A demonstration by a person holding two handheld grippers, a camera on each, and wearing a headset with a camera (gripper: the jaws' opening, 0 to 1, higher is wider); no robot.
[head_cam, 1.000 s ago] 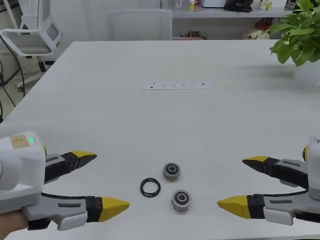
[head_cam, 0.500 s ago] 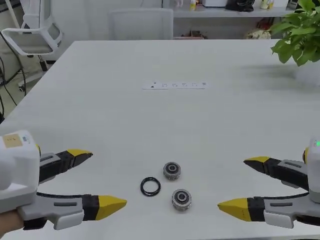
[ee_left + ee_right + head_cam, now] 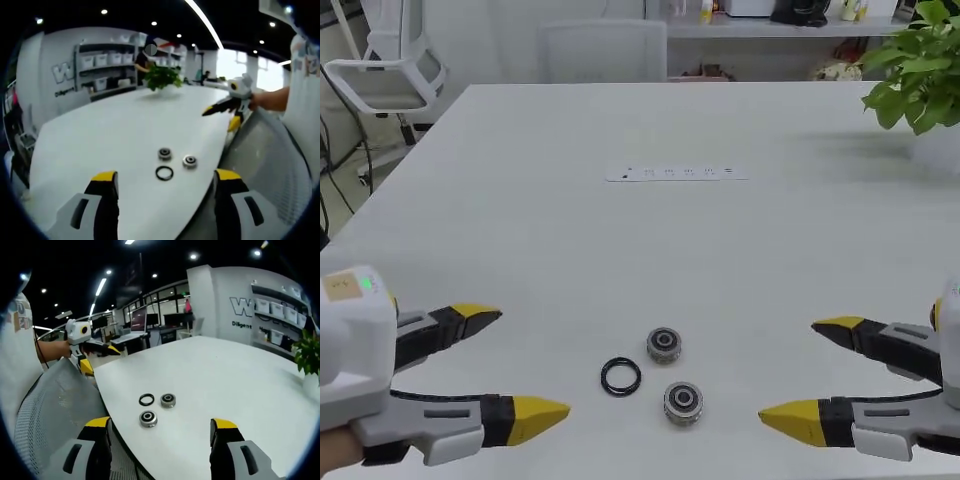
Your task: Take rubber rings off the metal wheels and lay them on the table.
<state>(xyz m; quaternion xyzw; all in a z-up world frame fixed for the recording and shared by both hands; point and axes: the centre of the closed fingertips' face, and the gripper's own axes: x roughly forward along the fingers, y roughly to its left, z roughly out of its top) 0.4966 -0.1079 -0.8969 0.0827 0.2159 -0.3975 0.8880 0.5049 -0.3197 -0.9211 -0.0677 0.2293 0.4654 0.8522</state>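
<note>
Left gripper (image 3: 534, 362): both yellow-tipped fingers stand wide apart, holding nothing and touching nothing, poised above the table (image 3: 620, 240) at its near left edge. Right gripper (image 3: 787, 370): fingers likewise spread wide, empty and clear of all items, at the near right. Between the two grippers, near the table's front edge, one black rubber ring (image 3: 620, 376) lies flat and loose on the surface. Just to its right sit the far wheel (image 3: 664, 343) and the near wheel (image 3: 682, 399), both lying flat with the bore upward, close to each other and to the ring but not touching it. Each wheel shows a dark outer band; whether that is a ring in place cannot be determined at this size. In the head view the rear bodies of both grippers are cut off by the frame edges, and the hand at the left gripper shows as a sliver. Farther back lie a white socket strip (image 3: 675, 173), markings illegible, and a potted plant (image 3: 918, 60), partly cropped, at the far right corner.
</note>
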